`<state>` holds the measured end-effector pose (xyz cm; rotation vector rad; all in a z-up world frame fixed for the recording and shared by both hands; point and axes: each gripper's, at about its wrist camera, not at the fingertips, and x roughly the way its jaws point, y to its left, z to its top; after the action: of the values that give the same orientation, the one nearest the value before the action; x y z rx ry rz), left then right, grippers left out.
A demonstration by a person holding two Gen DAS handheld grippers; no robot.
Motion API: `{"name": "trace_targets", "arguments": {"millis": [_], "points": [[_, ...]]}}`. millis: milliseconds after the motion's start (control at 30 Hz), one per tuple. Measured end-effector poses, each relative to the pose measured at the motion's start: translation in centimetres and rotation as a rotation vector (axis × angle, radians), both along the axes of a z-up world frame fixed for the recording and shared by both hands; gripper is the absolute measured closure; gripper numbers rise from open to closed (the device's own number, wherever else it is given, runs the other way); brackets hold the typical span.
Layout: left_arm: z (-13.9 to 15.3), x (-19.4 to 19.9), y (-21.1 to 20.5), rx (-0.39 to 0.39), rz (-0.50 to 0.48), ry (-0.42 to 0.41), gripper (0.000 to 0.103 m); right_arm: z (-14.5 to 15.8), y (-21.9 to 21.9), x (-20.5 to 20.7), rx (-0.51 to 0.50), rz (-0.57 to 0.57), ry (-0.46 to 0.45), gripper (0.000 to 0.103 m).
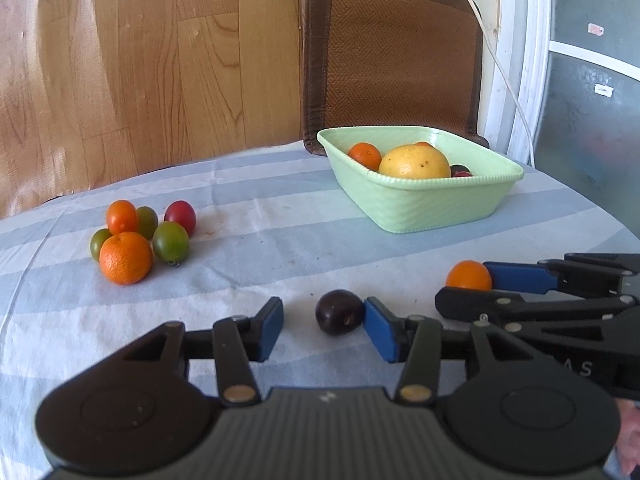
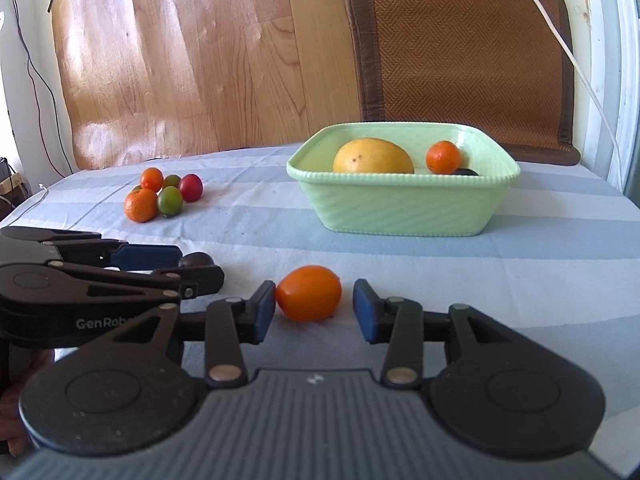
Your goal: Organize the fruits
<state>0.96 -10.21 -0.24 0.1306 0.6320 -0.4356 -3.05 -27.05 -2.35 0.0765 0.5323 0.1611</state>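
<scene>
While the dark plum (image 1: 339, 312) lies on the striped cloth (image 1: 280, 208) of the bench, the left tongs (image 1: 324, 326) stand open around it: the right blue pad touches the plum's side and the left pad stays apart from it. Just beside, an orange oval fruit (image 2: 309, 293) lies on the cloth between the fingers of the right tongs (image 2: 315, 310). These tongs are open too; the left pad is touching or almost touching the fruit, and the right pad is clear of it. The two tongs are close together, side by side.

Farther back stands a pale green basket (image 2: 404, 210). Inside it are a big yellow fruit (image 2: 373, 156), a small orange (image 2: 443, 156) and something dark that the rim partly hides. To the left, well apart from the basket, a small heap of fruits (image 1: 140, 236) sits on the cloth: oranges, green ones and one red one, touching each other. Behind the bench a wooden board (image 1: 160, 48) and a woven brown mat (image 1: 392, 56) lean on the wall, and a white cable (image 1: 496, 56) hangs down.
</scene>
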Motion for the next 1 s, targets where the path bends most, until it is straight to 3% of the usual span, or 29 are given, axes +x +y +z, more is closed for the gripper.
{"name": "trace_targets", "arguments": {"millis": [1000], "points": [[-0.08, -0.08, 0.03, 0.003, 0.000, -0.003, 0.056, -0.04, -0.01, 0.04, 0.012, 0.002, 0.001, 0.055]]}}
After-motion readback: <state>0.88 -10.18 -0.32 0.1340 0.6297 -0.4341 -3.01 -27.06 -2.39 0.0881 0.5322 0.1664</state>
